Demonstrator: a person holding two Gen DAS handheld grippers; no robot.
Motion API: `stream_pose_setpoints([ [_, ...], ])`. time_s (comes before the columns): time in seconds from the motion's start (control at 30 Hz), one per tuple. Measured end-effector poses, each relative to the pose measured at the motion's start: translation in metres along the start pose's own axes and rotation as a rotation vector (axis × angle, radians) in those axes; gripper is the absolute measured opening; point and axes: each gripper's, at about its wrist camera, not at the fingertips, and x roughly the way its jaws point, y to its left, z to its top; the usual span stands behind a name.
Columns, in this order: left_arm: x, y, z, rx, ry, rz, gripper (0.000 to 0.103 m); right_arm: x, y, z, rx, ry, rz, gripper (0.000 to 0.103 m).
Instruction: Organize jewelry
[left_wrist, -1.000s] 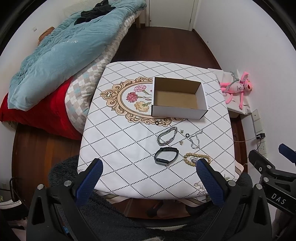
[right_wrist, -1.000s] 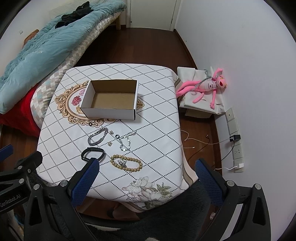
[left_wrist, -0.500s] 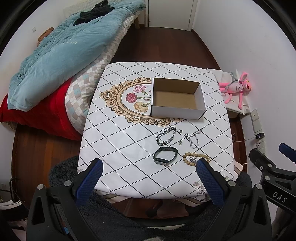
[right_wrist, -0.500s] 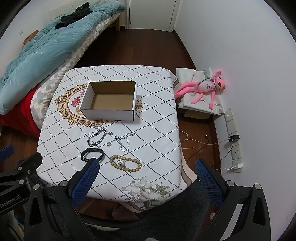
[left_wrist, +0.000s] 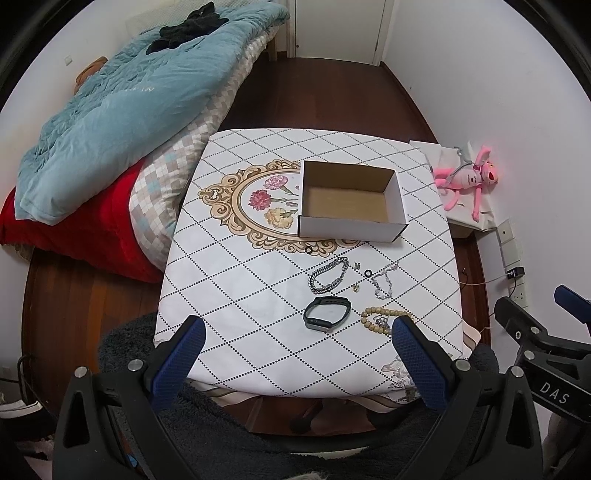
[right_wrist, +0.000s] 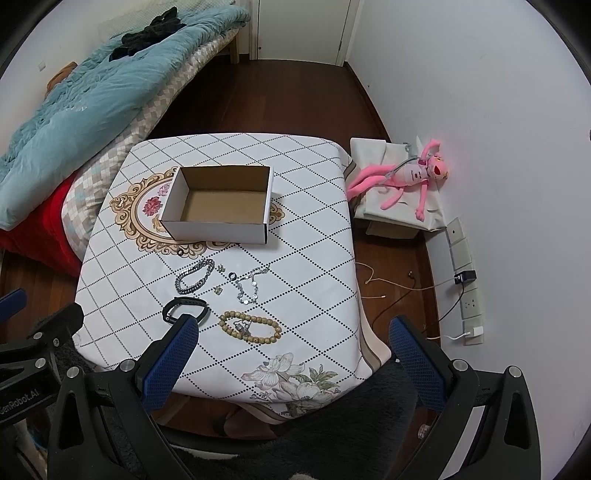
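Note:
An empty white cardboard box (left_wrist: 350, 201) (right_wrist: 220, 203) stands on a table with a diamond-patterned cloth (left_wrist: 240, 280) (right_wrist: 314, 258). In front of the box lie a silver chain bracelet (left_wrist: 328, 273) (right_wrist: 194, 276), a black wristband (left_wrist: 327, 312) (right_wrist: 184, 310), a wooden bead bracelet (left_wrist: 382, 318) (right_wrist: 249, 327), a thin silver chain (left_wrist: 384, 280) (right_wrist: 251, 284), small black rings and small charms. My left gripper (left_wrist: 295, 354) and right gripper (right_wrist: 291, 350) are both open and empty, held high above the table's near edge.
A bed with a blue quilt (left_wrist: 129, 92) and red blanket stands to the left of the table. A pink plush toy (right_wrist: 410, 173) lies on a low white stand by the right wall. Cables and wall sockets (right_wrist: 465, 280) are at the right. A dark fuzzy seat (right_wrist: 314, 443) is below me.
Both views have drifted very slightly; the table and jewelry sit almost where they were. Nothing on the table has moved. Both grippers stay open.

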Motion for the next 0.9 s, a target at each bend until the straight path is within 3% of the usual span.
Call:
stream_pose_setpoints([
  [0.7,-0.001,0.001,0.000,0.003,-0.004,-0.002,0.103,-0.005,-0.001,0.002,0.004,-0.012,-0.002,0.103],
  [0.9,0.024,0.006,0.004,-0.009,-0.008,0.050,0.103,0.026,-0.008,0.001,0.058,0.017,-0.001,0.103],
])
